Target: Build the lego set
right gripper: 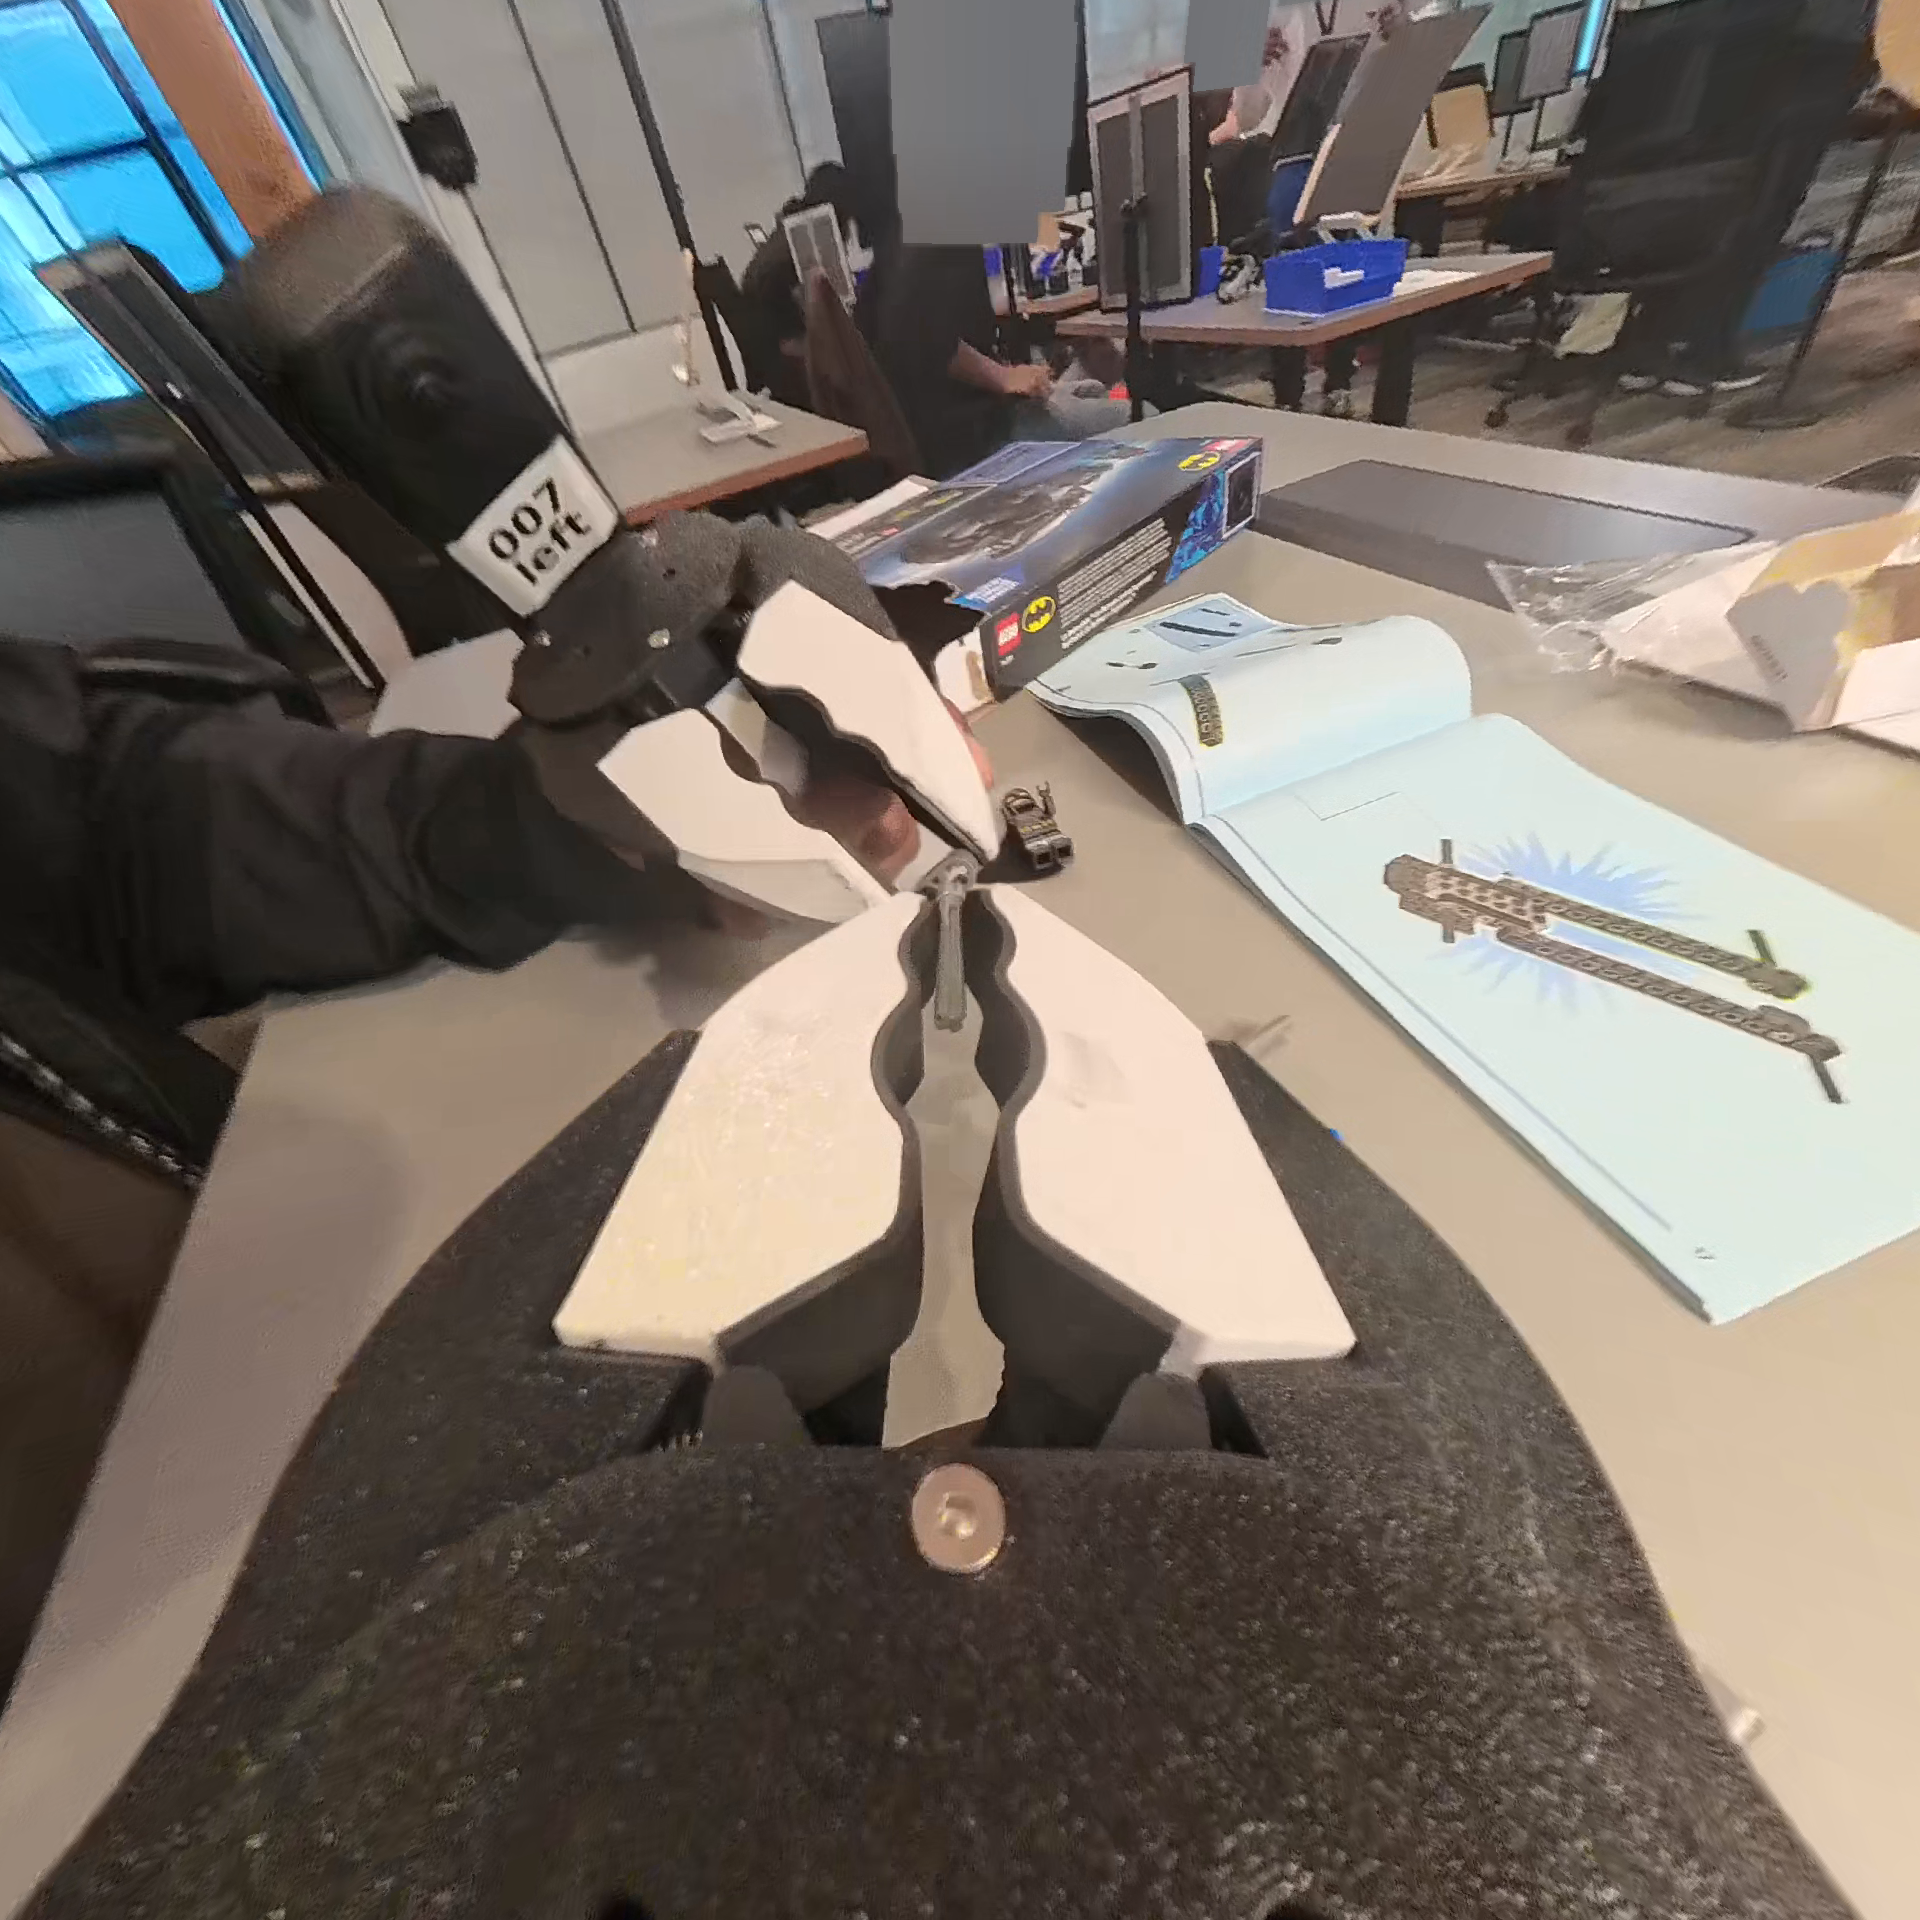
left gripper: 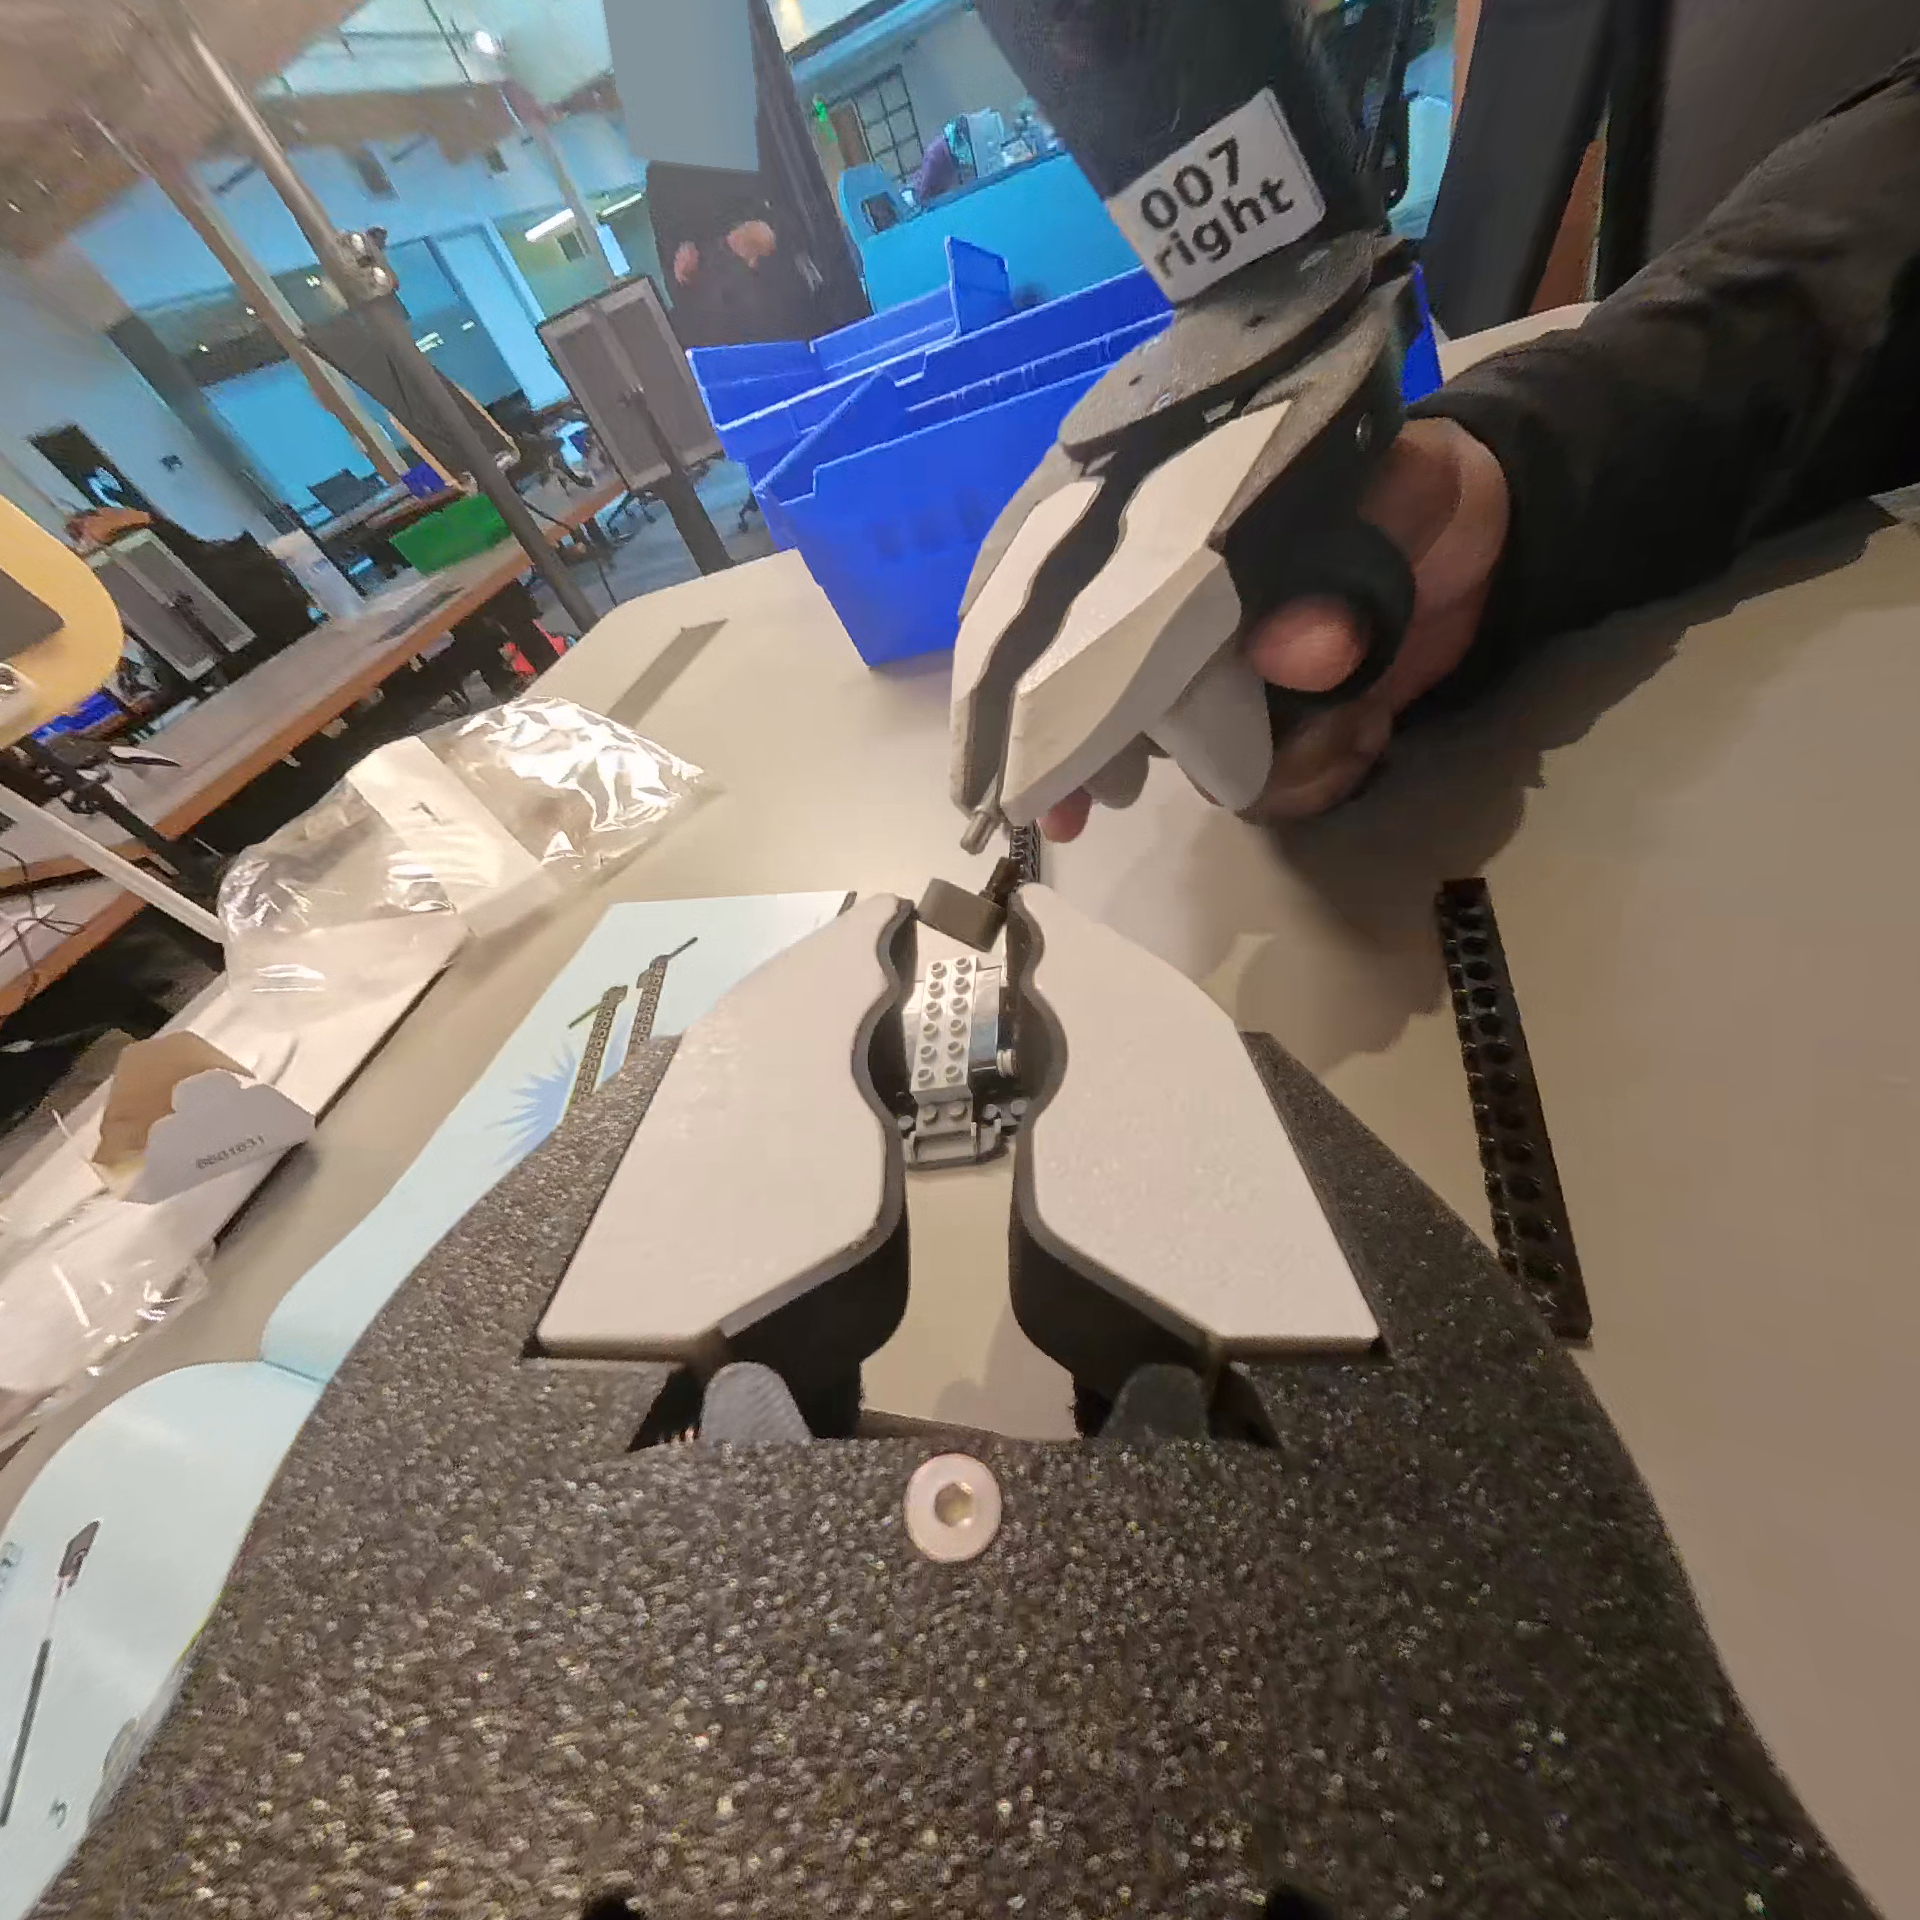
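**Both grippers clamped on brick parts, tips nearly meeting mid-worktop**

Left gripper: fingers clamped on a grey studded brick assembly with a dark round piece at its tip, frame centre. Right gripper: fingers pressed together on a thin dark grey axle pin, pin end poking out just beside the left one's tips. Right hand comes in from upper right, angled down. Open beige worktop to the right; long black holed beam lies there, apart. Light blue instruction booklet right of centre, small black minifigure near the tips. Blue plastic bin behind, clear plastic bags at left.
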{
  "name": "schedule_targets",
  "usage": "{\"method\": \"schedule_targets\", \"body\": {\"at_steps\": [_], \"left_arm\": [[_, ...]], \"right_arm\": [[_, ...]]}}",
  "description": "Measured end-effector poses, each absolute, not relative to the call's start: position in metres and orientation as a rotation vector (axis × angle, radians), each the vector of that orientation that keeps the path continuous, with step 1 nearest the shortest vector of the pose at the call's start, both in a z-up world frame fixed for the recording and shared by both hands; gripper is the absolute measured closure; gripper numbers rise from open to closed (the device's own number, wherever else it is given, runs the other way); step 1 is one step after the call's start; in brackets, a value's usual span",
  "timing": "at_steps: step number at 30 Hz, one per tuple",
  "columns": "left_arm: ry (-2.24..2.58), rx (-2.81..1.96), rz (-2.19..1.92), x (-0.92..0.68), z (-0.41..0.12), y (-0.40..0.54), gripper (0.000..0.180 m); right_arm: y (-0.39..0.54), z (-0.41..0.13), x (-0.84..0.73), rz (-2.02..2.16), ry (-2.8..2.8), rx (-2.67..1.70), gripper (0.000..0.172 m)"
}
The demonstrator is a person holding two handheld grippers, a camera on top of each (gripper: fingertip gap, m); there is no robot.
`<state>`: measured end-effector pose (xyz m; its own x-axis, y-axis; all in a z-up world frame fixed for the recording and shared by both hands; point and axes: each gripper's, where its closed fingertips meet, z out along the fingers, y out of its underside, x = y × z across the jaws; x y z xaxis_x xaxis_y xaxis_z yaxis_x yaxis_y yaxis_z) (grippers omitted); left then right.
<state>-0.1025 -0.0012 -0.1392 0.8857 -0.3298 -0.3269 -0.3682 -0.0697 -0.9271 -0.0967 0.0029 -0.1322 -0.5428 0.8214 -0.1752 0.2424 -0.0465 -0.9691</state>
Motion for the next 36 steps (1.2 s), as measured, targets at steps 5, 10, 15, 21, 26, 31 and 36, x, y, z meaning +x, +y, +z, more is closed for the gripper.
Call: {"method": "schedule_targets", "body": {"at_steps": [5,10,15,21,26,31,36], "left_arm": [[0.576,-1.653,0.101,-0.099,-0.141,0.001,0.164],[0.577,-1.634,0.153,-0.100,-0.140,0.002,0.164],[0.583,-1.633,0.172,-0.100,-0.140,0.003,0.164],[0.587,-1.641,0.202,-0.099,-0.142,0.005,0.164],[0.591,-1.651,0.250,-0.101,-0.143,0.007,0.164],[0.608,-1.650,0.309,-0.102,-0.144,0.007,0.164],[0.648,-1.651,0.393,-0.102,-0.144,0.007,0.165]], "right_arm": [[0.003,-0.131,-0.096,1.713,-1.734,-1.176,0.167],[0.005,-0.134,-0.098,1.746,-1.724,-1.235,0.167],[0.004,-0.135,-0.098,1.740,-1.721,-1.241,0.167],[0.006,-0.137,-0.100,1.735,-1.716,-1.263,0.167],[0.006,-0.139,-0.100,1.731,-1.718,-1.275,0.167],[0.007,-0.140,-0.101,1.727,-1.719,-1.287,0.167],[0.007,-0.142,-0.101,1.715,-1.726,-1.314,0.167]]}}
